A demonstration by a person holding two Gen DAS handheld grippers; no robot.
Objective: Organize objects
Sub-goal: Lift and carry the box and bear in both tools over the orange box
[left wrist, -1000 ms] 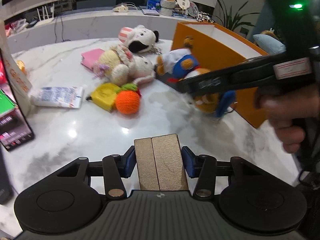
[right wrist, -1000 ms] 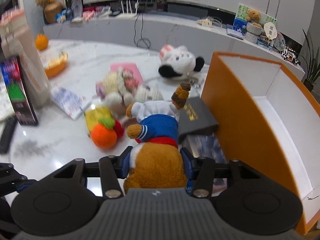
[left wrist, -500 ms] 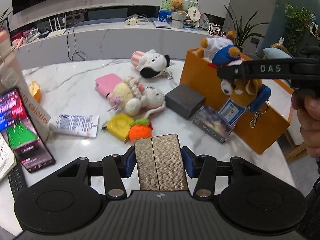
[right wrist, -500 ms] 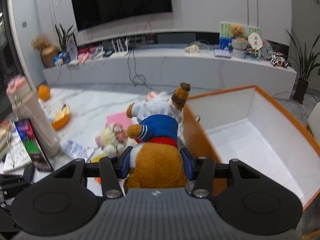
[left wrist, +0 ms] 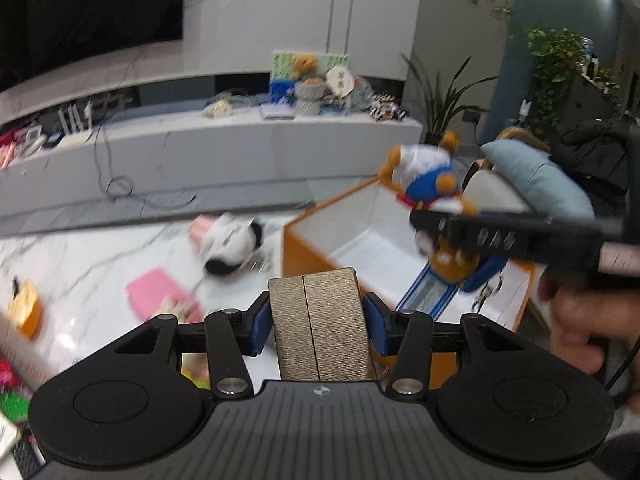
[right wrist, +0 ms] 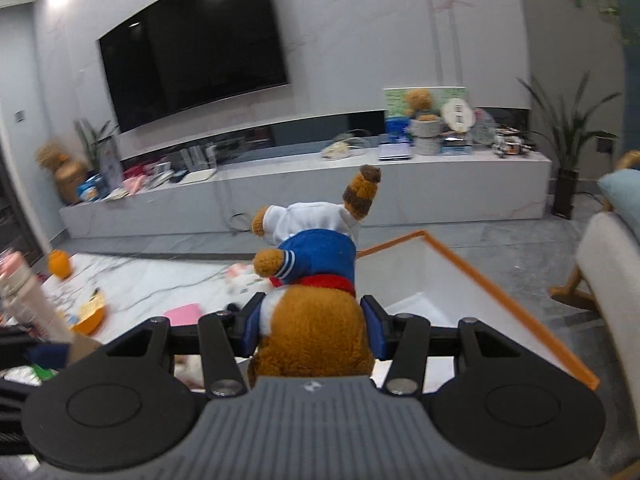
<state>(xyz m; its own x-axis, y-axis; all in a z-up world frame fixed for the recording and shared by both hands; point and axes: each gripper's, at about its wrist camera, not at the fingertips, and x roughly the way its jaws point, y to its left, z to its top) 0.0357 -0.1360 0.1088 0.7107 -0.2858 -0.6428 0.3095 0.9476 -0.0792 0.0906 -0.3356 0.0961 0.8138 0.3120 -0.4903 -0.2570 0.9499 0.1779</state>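
living room: wall tv (right wrist: 192, 60), long white console (right wrist: 360, 192), white marble table (left wrist: 80, 264). orange box (left wrist: 360, 232) at table's right edge. right gripper (right wrist: 314, 320) clamps plush bear (right wrist: 316, 280) above box; left gripper (left wrist: 318, 316) pinches tan block (left wrist: 320, 328).

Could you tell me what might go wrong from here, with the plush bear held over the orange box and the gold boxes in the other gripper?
1. The right gripper pinches only the plush bear's soft lower body, so it might slip and land outside the orange box.
2. The bear's dangling tag and keyring could snag the box rim.
3. The left gripper holds two gold boxes side by side; one might slide loose.
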